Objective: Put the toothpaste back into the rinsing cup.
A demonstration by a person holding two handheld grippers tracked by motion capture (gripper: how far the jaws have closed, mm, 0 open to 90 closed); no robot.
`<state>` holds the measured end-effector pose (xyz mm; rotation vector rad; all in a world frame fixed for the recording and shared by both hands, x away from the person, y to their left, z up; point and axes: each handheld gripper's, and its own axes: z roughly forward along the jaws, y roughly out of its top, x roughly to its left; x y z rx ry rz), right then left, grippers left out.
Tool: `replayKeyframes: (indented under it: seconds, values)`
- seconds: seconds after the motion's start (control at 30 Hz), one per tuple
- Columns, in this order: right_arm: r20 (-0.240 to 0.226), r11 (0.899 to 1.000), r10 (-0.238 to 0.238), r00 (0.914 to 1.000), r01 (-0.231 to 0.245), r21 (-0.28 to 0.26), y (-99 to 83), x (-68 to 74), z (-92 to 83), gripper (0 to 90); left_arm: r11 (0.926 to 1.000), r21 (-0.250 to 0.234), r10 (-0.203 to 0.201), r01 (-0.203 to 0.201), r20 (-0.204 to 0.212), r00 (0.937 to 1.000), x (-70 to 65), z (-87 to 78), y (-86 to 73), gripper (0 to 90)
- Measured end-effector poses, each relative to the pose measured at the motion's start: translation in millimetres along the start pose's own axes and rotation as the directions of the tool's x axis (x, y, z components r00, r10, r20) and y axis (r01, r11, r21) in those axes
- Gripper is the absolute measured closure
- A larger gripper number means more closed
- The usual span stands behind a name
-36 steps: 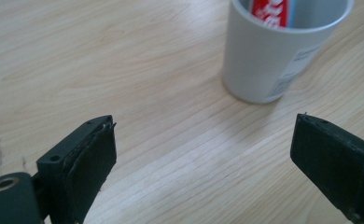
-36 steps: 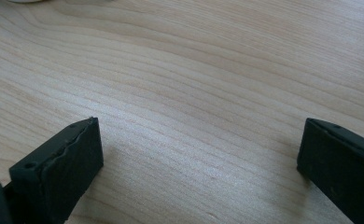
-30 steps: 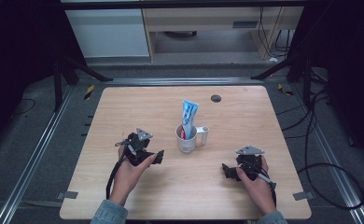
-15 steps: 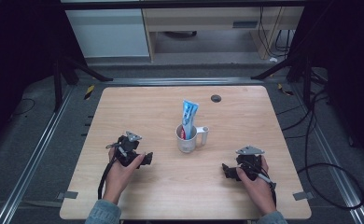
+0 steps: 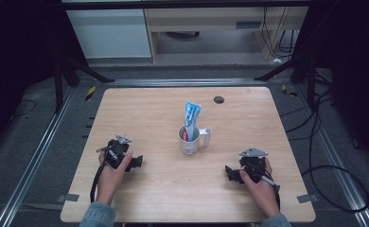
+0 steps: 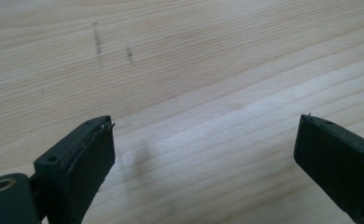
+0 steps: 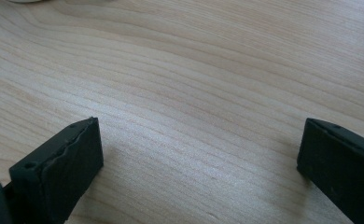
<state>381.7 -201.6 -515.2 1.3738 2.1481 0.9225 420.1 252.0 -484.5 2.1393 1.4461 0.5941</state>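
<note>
From up high, we see a white cup (image 5: pixel 189 140) in the middle of the table (image 5: pixel 140 109), with a blue toothpaste tube (image 5: pixel 191 119) standing up in it. Our left gripper (image 5: pixel 134 163) and right gripper (image 5: pixel 231 174) rest low on the wood, well apart from the cup (one on each side). In the left gripper view, the jaws are wide with nothing between them. In the right gripper view, same thing. We think the tube job looks finished, or a new reach must start
</note>
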Motion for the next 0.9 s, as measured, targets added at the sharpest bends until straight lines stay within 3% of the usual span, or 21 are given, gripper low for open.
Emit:
replayKeyframes:
  seconds: [0.2, 0.4, 0.53, 0.6, 0.9]
  values:
    - [0.0, 1.0, 0.0, 1.0, 0.0, 0.0, 0.0, 0.0, 0.0, 0.5, 0.9988, -0.034, -0.038, 0.037, -0.03, 0.9988, 15.4, 8.6, -2.9, 5.4]
    - [0.0, 1.0, 0.0, 1.0, 0.0, 0.0, 0.0, 0.0, 0.0, 0.5, 0.9937, -0.068, -0.089, 0.089, 0.004, 0.996, 28.9, 22.0, -5.7, 3.4]
    - [0.0, 1.0, 0.0, 1.0, 0.0, 0.0, 0.0, 0.0, 0.0, 0.5, 0.9913, -0.093, -0.094, 0.093, 0.0, 0.9956, 30.3, 24.9, -6.6, 0.6]
    - [0.0, 1.0, 0.0, 1.0, 0.0, 0.0, 0.0, 0.0, 0.0, 0.5, 0.9876, -0.128, -0.09, 0.091, 0.01, 0.9959, 32.2, 28.2, -8.6, 0.0]
    - [0.0, 1.0, 0.0, 1.0, 0.0, 0.0, 0.0, 0.1, 0.0, 0.5, 0.9877, -0.127, -0.09, 0.091, 0.011, 0.9959, 32.4, 28.3, -8.6, 0.0]
